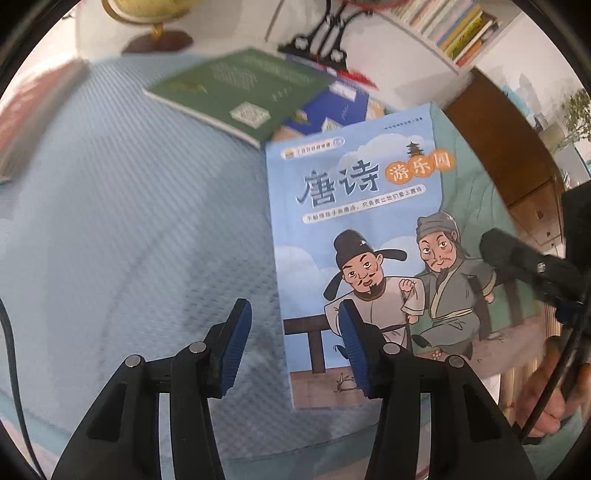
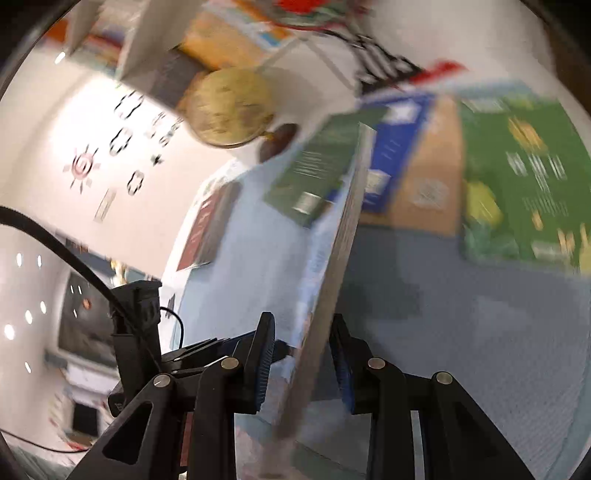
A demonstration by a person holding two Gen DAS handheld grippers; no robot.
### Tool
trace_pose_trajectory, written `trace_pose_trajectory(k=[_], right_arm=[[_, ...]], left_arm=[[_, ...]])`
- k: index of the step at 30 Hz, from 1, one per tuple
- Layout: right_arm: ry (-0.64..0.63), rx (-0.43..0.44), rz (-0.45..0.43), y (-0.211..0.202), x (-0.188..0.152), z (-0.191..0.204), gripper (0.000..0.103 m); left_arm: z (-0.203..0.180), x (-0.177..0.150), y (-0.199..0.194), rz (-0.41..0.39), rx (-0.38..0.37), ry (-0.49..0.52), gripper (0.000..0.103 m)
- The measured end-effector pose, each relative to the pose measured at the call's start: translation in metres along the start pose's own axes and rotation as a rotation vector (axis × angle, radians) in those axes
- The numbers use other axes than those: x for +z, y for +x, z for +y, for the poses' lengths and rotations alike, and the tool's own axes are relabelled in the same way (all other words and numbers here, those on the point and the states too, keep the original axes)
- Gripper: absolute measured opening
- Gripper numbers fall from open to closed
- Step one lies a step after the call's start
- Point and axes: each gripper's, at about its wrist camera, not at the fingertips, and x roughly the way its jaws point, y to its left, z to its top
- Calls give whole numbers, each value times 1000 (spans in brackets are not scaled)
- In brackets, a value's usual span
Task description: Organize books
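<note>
A light blue book with two cartoon men on its cover [image 1: 369,236] is held up off the blue table mat [image 1: 129,221]. In the right wrist view I see it edge-on [image 2: 332,258] between the jaws of my right gripper [image 2: 303,369], which is shut on its lower edge. My left gripper [image 1: 291,343] is open and empty, its right fingertip [image 1: 351,332] in front of the book's lower left corner. A green book [image 1: 236,92] lies at the back over a dark blue book [image 1: 332,110]. The right gripper's finger shows in the left wrist view [image 1: 524,262].
A globe [image 2: 229,107] stands at the back of the table. A red book [image 2: 207,229] lies at the left. An orange book [image 2: 428,184] and a bright green book [image 2: 524,177] lie at the right. A wall shelf of books [image 1: 454,26] hangs behind. A wooden cabinet [image 1: 509,147] is at right.
</note>
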Motion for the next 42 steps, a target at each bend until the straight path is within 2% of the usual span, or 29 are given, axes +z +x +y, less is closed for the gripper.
trace_pose_trajectory(k=[3, 5, 9, 12, 14, 19, 24, 27, 30, 31, 33, 36, 38, 40, 42], right_arm=[[-117, 19, 2, 7, 10, 50, 32], [-153, 58, 7, 10, 11, 69, 33], [-181, 163, 70, 40, 3, 100, 33], [-173, 238, 136, 61, -9, 109, 33], [-177, 239, 168, 69, -17, 111, 36], [-172, 162, 205, 82, -33, 109, 38], [-51, 9, 167, 96, -37, 79, 38], [13, -134, 147, 110, -40, 59, 38], [55, -224, 106, 118, -43, 43, 38], [72, -252, 101, 124, -44, 39, 38], [107, -249, 70, 130, -48, 32, 38], [121, -223, 61, 134, -47, 35, 38], [116, -245, 58, 137, -45, 39, 39], [158, -193, 50, 128, -45, 34, 39], [213, -105, 33, 115, -48, 26, 39]], left_arm=[[21, 1, -36, -78, 22, -52, 47], [42, 0, -60, -126, 51, -108, 47], [107, -11, -109, -225, 156, -260, 46], [145, -20, -130, -241, 216, -333, 46], [159, -26, -138, -237, 214, -348, 46], [162, -27, -124, -176, 163, -283, 46], [160, -16, -81, -58, 104, -196, 46], [153, -13, -56, 10, 82, -147, 46], [145, -13, -39, 62, 83, -88, 46], [141, -13, -38, 58, 91, -57, 47], [136, -11, -37, 74, 82, -12, 47], [135, -9, -33, 109, 19, -5, 48], [130, -8, -30, 110, 43, 28, 49], [128, -8, -29, 112, 51, 38, 50], [127, -6, -30, 118, 35, 29, 50]])
